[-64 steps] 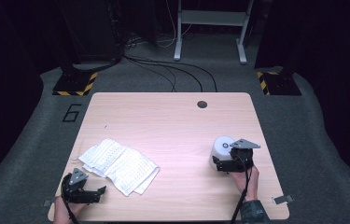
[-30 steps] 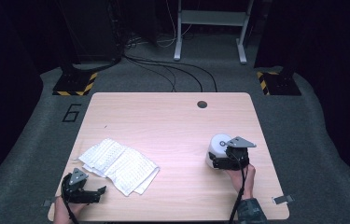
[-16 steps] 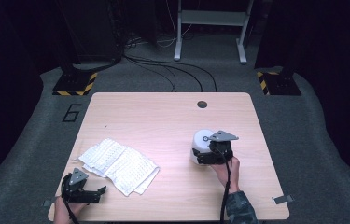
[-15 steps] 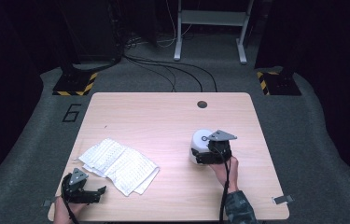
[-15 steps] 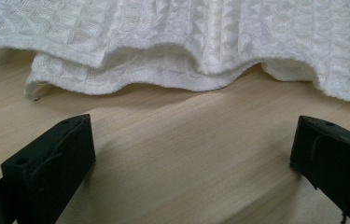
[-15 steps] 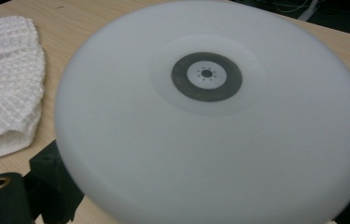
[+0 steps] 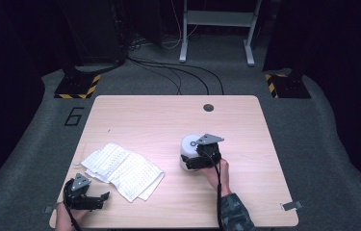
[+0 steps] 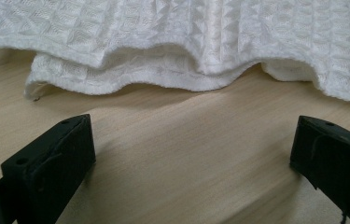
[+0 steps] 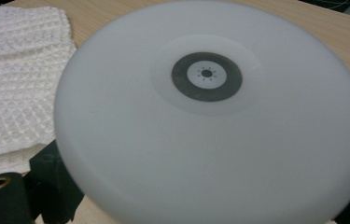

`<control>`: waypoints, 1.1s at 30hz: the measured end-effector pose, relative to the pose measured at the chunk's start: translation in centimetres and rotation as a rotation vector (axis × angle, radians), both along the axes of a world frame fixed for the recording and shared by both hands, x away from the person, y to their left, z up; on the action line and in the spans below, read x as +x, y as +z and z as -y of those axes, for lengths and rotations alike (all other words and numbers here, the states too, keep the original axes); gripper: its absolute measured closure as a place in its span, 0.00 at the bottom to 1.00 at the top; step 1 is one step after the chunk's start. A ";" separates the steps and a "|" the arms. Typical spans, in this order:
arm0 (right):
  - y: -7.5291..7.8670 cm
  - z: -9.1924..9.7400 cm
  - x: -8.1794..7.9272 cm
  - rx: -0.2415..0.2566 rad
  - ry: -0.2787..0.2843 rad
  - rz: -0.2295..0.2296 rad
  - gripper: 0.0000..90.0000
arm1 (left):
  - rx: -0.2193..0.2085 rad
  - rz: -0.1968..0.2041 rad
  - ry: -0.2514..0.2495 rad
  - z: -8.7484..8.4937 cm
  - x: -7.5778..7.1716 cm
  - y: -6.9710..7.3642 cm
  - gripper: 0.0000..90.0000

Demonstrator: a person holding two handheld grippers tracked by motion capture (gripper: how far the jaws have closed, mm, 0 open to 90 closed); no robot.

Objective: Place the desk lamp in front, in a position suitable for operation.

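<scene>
Where the right gripper point(image 7: 198, 159) is seen from the high view, it is held at the middle of the wooden bench point(image 7: 139, 120), right of centre, and a white round object point(image 7: 189, 148) is clasped between its fingers; the object's domed top, marked with a dark ring around a small pale centre, is seen close up in the right gripper view point(image 9: 210, 116), and the black fingers are pressed against its lower sides at the bottom corners of that view, so the object is gripped (whether it is lifted off the wood or resting on it cannot be told). A white waffle-weave cloth point(image 7: 122, 169) is spread on the near left part of the bench, folded in layers and lying flat; it is seen again at the left edge of the right gripper view point(image 9: 14, 79), just beside the round object but not touching it as far as can be judged. The left gripper point(image 7: 89, 199) is held low at the near left corner of the bench, by the cloth's near edge; in the left gripper view its two fingers point(image 8: 46, 163) are spread wide apart with only bare wood between them, nothing being held, and the cloth's rippled double hem point(image 8: 186, 56) is seen lying just ahead of the fingertips, apart from them. A dark round hole point(image 7: 209, 107) is set into the far side of the bench, well apart from both grippers.
</scene>
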State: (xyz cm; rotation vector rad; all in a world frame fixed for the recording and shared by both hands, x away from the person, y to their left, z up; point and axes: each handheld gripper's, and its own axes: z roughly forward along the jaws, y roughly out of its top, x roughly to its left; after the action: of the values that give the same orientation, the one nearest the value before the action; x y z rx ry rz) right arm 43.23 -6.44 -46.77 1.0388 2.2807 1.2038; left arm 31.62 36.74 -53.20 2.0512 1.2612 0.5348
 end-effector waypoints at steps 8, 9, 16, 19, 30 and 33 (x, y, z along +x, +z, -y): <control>-0.8 -1.4 0.0 0.001 0.036 -0.014 0.08 | 0.000 0.000 0.000 0.0 0.0 0.0 0.00; -0.8 -1.5 -0.1 0.001 0.034 -0.009 0.08 | -0.001 0.000 0.000 0.0 0.0 0.0 0.00; -0.9 -1.6 -0.2 -0.013 0.047 0.007 0.08 | -0.001 0.000 0.000 0.0 0.0 0.0 0.00; -1.0 -1.5 -0.5 0.002 0.065 0.018 0.03 | 0.000 0.000 -0.001 0.0 0.0 0.0 0.00; -2.3 0.4 -1.5 0.072 0.068 0.052 0.00 | 0.001 0.000 -0.002 0.0 0.0 0.0 0.00; -3.5 1.3 -1.9 0.070 0.071 0.054 0.00 | 0.001 0.001 -0.002 0.0 0.0 0.0 0.00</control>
State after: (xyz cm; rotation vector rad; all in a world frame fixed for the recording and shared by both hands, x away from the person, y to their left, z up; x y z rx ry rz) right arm 41.33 -7.72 -50.31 0.9454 2.2661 1.3318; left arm 31.61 36.74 -53.20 2.0532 1.2582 0.5353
